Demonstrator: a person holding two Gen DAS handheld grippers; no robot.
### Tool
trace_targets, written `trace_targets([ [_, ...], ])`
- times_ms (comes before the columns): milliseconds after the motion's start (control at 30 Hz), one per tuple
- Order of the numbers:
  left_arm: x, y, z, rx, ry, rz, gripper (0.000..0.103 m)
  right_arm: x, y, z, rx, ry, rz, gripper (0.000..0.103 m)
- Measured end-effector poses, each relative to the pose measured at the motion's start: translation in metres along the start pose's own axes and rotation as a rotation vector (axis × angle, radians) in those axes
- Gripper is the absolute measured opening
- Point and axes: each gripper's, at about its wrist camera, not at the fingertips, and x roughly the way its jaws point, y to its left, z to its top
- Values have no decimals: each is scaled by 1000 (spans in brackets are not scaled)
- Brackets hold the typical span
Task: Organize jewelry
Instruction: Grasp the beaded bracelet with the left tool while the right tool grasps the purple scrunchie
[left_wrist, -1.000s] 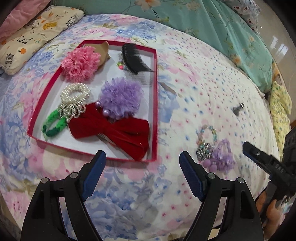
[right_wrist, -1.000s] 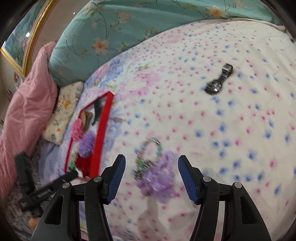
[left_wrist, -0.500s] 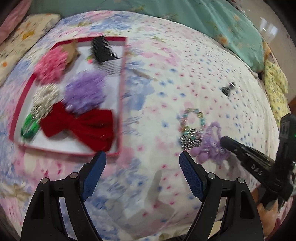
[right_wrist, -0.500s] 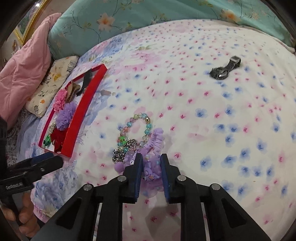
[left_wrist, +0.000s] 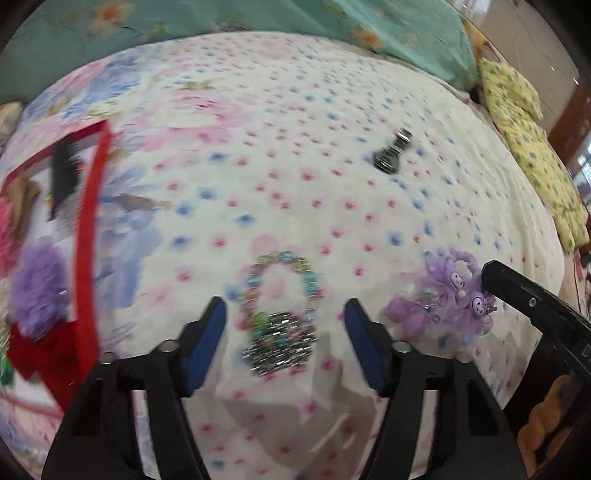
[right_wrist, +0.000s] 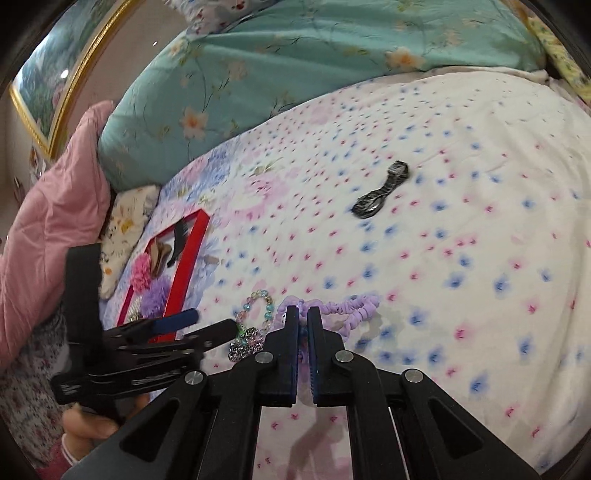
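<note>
A beaded bracelet (left_wrist: 279, 295) is framed between the half-open, just-narrowed jaws of the left gripper (left_wrist: 286, 343), untouched on the bedspread (left_wrist: 332, 129). A purple scrunchie (right_wrist: 347, 308) is clamped by the right gripper (right_wrist: 303, 325).

Teal floral pillow (right_wrist: 280, 74), pink quilt (right_wrist: 55, 206), gold-framed picture (right_wrist: 55, 85), yellow pillow (left_wrist: 532, 147).
</note>
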Motion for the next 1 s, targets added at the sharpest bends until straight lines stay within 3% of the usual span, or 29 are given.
trace_targets([
  [133,22,-11,1,27,47,-4,43,-2,-6,0,21,-9,15,4],
  [267,33,-11,0,13,50,-36,8,-5,-9,2,31,-20,26,4],
  [400,25,-9,-1,1,33,-30,6,-7,-8,1,32,-26,33,4],
  [767,-54,32,-20,-132,-112,-61,6,-15,12,-2,8,-35,68,4],
  [1000,-92,60,-42,-218,-193,-22,6,-14,36,-4,-18,-26,114,4],
])
